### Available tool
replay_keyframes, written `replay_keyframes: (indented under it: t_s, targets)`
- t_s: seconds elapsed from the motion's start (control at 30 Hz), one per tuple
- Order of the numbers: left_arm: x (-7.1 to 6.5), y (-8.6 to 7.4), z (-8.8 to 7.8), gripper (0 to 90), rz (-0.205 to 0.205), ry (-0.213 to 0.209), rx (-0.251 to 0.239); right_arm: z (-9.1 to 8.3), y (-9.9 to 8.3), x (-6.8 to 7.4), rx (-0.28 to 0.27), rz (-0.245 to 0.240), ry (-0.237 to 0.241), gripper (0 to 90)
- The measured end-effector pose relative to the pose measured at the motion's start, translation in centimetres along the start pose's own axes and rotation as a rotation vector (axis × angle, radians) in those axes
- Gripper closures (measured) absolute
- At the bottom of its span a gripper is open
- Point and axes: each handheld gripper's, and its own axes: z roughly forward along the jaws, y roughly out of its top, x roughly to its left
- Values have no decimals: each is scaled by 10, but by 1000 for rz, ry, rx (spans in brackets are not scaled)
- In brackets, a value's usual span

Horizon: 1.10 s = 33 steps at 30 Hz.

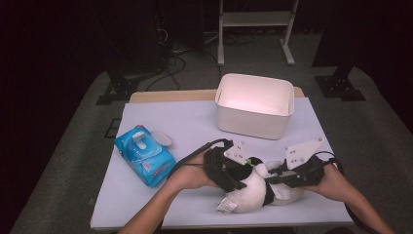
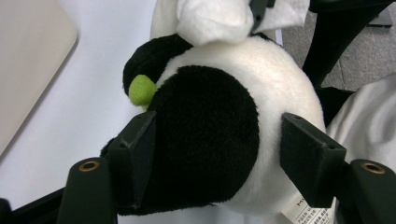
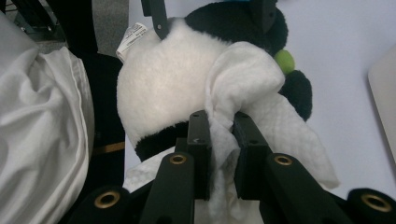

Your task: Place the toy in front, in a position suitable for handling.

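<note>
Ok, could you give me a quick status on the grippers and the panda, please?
Left gripper astride panda, jaws open. Right gripper shut on wipe, wipe against panda. Nothing in the way.

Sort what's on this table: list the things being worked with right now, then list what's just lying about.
In use:
- plush toy, black and white, lying on the table
- white wipe, pressed against the toy
- right gripper, shut on the wipe
- left gripper, jaws either side of the toy

Lying about:
- blue wipes pack, lid flipped open
- white bin

B&w plush toy (image 1: pixel 253 187), white wipe (image 3: pixel 243 88), blue pack (image 1: pixel 144 155)
</note>
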Motion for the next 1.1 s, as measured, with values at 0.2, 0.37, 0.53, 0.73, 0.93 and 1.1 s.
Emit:
replay_keyframes:
  t_s: [0.2, 0.37, 0.53, 0.73, 0.93, 1.1]
  targets:
    - [-3, 1, 2, 324, 12, 5, 5, -10, -6, -1, 12, 12, -1, 785]
    - [-5, 2, 2, 325, 19, 11, 10, -23, -12, -1, 4, 15, -21, 785]
    - [-5, 2, 2, 325, 22, 11, 8, -42, -27, -3, 1, 61, -57, 785]
    - [-5, 2, 2, 324, 28, 12, 16, -56, -49, -7, 7, 131, -89, 784]
    - [-5, 9, 4, 333, 55, 10, 39, -53, -43, -10, 0, 120, -79, 782]
    - [-4, 13, 5, 342, 55, 6, 45, -36, -22, -16, -9, 73, -35, 780]
